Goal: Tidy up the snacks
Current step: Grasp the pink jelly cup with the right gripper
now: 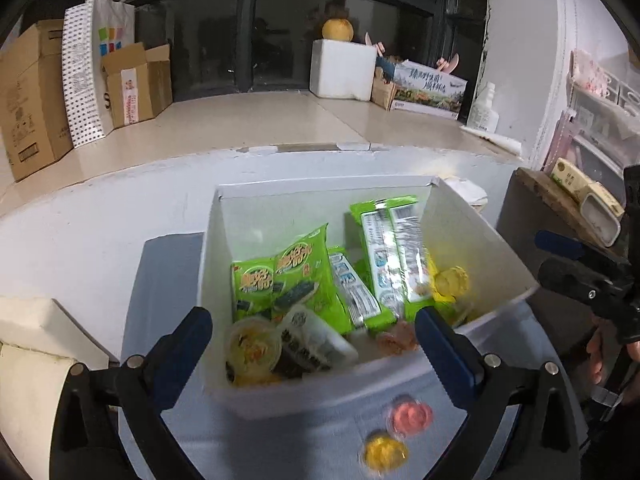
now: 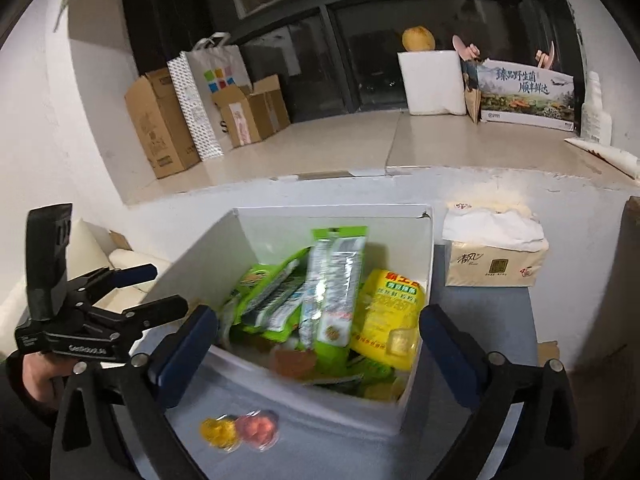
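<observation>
A white box [image 1: 224, 280] stands on a grey-blue tabletop [image 1: 168, 280] and holds nearly all the snacks. Inside it, two green seaweed packs [image 1: 280, 280] lean at the left, long green-and-silver wrappers [image 1: 388, 256] stand upright in the middle, and a yellow pack [image 2: 394, 312] with red print leans at the right wall. Near the box's front wall lie a clear fruit cup [image 1: 250, 350], a white-wrapped rice ball [image 1: 310, 340] and a small pink jelly, blurred.

Outside the box, just in front of its front wall, a pink jelly cup [image 1: 412, 416] and a yellow jelly cup [image 1: 385, 451] sit side by side on the tabletop, touching or nearly so.

The left gripper [image 1: 314, 344] hangs over the box's front wall with its fingers spread wide and nothing between the pads. The right gripper [image 2: 318, 344] is likewise wide open and empty over the front of the box.

Right of the box is a tan tissue pack [image 2: 496, 264] with white tissue showing on top. Behind the box a white ledge rises to a pale sill [image 2: 340, 140] under a dark window. On the sill, left of the box, stand cardboard cartons [image 2: 160, 128] and a paper bag [image 2: 212, 88] with coloured squares; to the right, a white foam block [image 2: 434, 82] carries a round yellow fruit [image 2: 418, 39], beside a printed carton [image 2: 528, 94] with Chinese lettering and a white bottle [image 2: 596, 112].

The left gripper's body reads "GeoRobot.AI", partly blurred.
</observation>
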The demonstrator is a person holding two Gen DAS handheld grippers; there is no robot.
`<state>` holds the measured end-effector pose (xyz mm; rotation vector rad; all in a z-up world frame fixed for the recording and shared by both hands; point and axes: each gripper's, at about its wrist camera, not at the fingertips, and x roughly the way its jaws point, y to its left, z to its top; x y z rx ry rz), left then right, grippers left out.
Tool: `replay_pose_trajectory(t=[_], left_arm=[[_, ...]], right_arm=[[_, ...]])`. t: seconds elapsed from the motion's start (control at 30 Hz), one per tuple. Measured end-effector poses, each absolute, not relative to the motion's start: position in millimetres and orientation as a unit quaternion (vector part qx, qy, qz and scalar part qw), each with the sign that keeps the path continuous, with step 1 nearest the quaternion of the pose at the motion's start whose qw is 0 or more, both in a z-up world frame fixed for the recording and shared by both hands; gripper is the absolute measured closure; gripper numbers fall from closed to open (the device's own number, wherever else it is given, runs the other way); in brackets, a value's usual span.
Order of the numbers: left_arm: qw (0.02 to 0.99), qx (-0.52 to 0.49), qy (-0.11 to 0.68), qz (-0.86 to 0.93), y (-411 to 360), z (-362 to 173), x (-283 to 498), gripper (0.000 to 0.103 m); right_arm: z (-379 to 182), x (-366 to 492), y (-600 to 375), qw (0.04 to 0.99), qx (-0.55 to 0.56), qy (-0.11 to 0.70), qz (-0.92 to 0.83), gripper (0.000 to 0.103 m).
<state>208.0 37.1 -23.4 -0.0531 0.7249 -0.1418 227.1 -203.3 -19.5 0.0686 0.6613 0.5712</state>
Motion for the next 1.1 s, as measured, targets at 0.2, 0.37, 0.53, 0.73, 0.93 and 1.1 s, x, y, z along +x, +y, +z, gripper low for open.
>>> replay_pose_trajectory(t=[0.2,0.37,0.53,0.73,0.93,1.1], left_arm=[[0.939,-0.036,0.335,-0.074,35,-40,138,0.000],[0.936,-0.041,0.340,-0.086,25,-66,93,0.000],[0.928,-0.060,0.357,-0.085,27,-82,73,0.000],[0.924,-0.078,0.367,-0.080,34,-94,65,0.000],[0.921,-0.082,0.373,-0.079,37,-100,64,0.000],[0.919,-0.085,0.376,-0.081,36,-102,65,0.000]], right_arm=[[-42,169,-192,0.903,0.012,0.314,0.293,0.000],[-87,146,-164,0.886,-0.032,0.347,0.305,0.000],[-107,161,-148,0.879,-0.048,0.371,0.295,0.000],[-125,187,-135,0.872,-0.035,0.397,0.286,0.001],[-148,207,-124,0.857,-0.035,0.433,0.278,0.038],[-153,199,-118,0.857,-0.061,0.425,0.286,0.064]])
